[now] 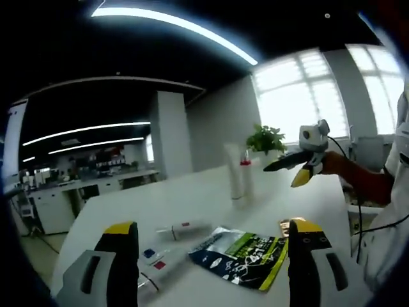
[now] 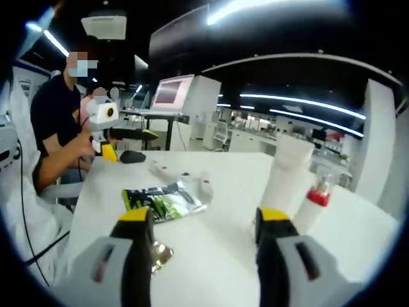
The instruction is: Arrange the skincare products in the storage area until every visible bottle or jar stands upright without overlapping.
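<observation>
A tall white tube (image 1: 234,169) stands upright at the far side of the white table, with a small red-capped bottle (image 1: 246,176) right beside it. A white tube (image 1: 182,229) lies flat near a green and dark pouch (image 1: 239,256). My left gripper (image 1: 213,231) hangs open over the table's near edge, holding nothing. My right gripper (image 2: 206,220) is open too, just short of the tall tube (image 2: 287,173) and the red-capped bottle (image 2: 316,198). In the right gripper view the pouch (image 2: 163,201) and the lying tube (image 2: 169,171) are further left.
A flat white pack (image 1: 153,259) with blue and red squares lies by my left jaw. A gold foil piece (image 2: 160,252) sits near the right gripper's left jaw. A potted plant (image 1: 265,137) stands behind the bottles. A black mouse (image 2: 132,157) and a seated person (image 2: 57,121) are at the table's far end.
</observation>
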A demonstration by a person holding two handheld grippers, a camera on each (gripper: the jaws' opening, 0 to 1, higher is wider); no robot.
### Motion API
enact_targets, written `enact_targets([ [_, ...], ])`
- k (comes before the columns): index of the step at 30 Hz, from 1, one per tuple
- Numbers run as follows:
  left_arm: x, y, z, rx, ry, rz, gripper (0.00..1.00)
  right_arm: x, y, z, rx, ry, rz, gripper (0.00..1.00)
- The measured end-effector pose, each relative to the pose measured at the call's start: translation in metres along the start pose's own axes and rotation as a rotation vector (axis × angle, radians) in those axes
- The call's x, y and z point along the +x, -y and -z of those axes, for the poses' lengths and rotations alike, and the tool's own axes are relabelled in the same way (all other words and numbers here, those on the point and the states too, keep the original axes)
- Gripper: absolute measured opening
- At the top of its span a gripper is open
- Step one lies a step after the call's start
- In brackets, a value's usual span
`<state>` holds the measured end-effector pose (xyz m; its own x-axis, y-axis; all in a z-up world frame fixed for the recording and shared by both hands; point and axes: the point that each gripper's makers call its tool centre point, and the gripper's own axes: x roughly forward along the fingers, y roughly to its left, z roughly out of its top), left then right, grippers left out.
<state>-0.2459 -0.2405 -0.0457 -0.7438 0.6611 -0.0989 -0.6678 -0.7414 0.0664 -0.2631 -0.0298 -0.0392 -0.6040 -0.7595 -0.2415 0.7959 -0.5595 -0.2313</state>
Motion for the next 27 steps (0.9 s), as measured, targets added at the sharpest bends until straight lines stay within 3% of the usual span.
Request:
enact_targets([
  [13,-0.012,-0.007,0.003,-0.022,0.008,0.015,0.99,0.035,-0.004,-0.016,0.009,-0.03,-0.016,0.55],
  [20,-0.023,-0.018,0.003,-0.018,0.011,-0.011,0.99,0.054,0.0,-0.03,-0.005,-0.038,-0.014,0.51],
  [27,-0.026,-0.026,0.006,-0.04,0.02,-0.017,0.99,0.075,0.002,-0.031,-0.014,-0.077,-0.036,0.5],
])
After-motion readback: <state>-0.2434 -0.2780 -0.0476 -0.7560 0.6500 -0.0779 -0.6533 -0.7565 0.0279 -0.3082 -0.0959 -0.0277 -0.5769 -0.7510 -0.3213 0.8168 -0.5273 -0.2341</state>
